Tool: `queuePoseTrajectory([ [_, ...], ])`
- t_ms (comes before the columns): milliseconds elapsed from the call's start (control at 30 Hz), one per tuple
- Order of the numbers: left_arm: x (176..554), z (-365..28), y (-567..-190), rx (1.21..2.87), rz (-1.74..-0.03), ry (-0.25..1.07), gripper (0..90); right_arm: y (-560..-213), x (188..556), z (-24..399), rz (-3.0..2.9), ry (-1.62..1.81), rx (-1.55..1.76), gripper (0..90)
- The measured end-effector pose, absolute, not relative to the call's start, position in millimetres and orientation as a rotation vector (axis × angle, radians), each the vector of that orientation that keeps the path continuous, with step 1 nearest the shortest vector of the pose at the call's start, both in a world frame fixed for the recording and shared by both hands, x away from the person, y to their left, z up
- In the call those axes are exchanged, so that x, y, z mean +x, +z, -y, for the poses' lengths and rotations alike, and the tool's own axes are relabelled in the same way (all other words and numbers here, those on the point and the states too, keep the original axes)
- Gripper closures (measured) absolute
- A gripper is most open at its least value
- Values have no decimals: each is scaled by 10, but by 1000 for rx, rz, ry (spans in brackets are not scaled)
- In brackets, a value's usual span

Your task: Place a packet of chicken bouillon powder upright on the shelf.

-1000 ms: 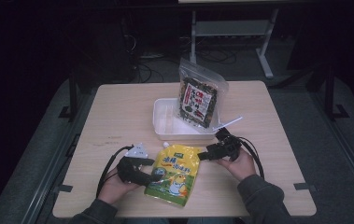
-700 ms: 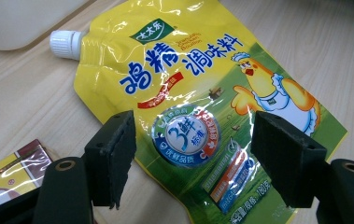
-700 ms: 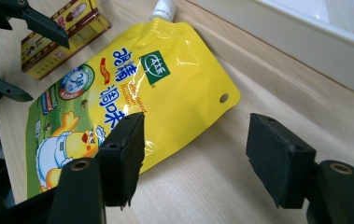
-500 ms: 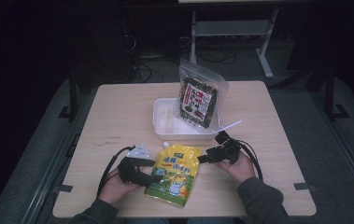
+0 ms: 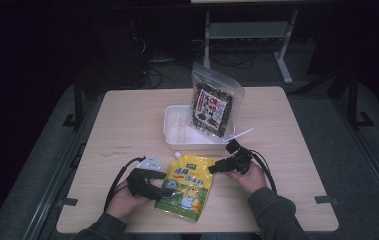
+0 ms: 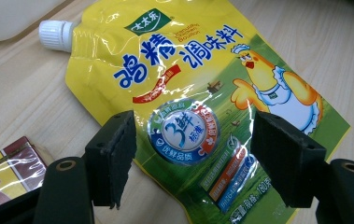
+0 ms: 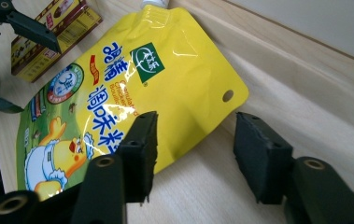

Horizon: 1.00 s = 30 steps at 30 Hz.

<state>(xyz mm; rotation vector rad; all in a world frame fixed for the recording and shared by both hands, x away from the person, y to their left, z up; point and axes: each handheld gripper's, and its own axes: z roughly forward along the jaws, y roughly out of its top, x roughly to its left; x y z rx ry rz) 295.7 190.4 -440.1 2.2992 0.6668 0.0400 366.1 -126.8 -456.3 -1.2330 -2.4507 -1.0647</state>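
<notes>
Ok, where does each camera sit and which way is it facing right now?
High view: above the person's side, looking forward and down at the table; forearms and both hands show.
Left gripper view: on the left gripper, aimed down at the yellow seasoning pouch; its fingers show.
Right gripper view: on the right gripper, over the pouch's edge.
All three views show the pouch.

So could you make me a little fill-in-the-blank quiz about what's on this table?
1. The pouch lying between the two grippers is mostly ____.
2. Its screw cap is ____.
3. The dark snack bag leans in a ____ tray.
4. The cartoon bird on the pouch is a ____.

Missing words: yellow; white; white; chicken
</notes>
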Motion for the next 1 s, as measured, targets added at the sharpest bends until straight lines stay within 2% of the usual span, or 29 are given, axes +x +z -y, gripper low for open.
queuePoseTrajectory([
  [600,2973,-1924,-4401,2293,-671,35,303,-4630,3751,1280,2345,-1090,-1220,855],
  [733,2974,-1923,-4401,2291,-674,35,299,-4606,3741,1302,2343,-1092,-1207,890],
  [1000,2975,-1934,-4388,2278,-684,36,282,-4508,3682,1326,2367,-1108,-1182,899],
])
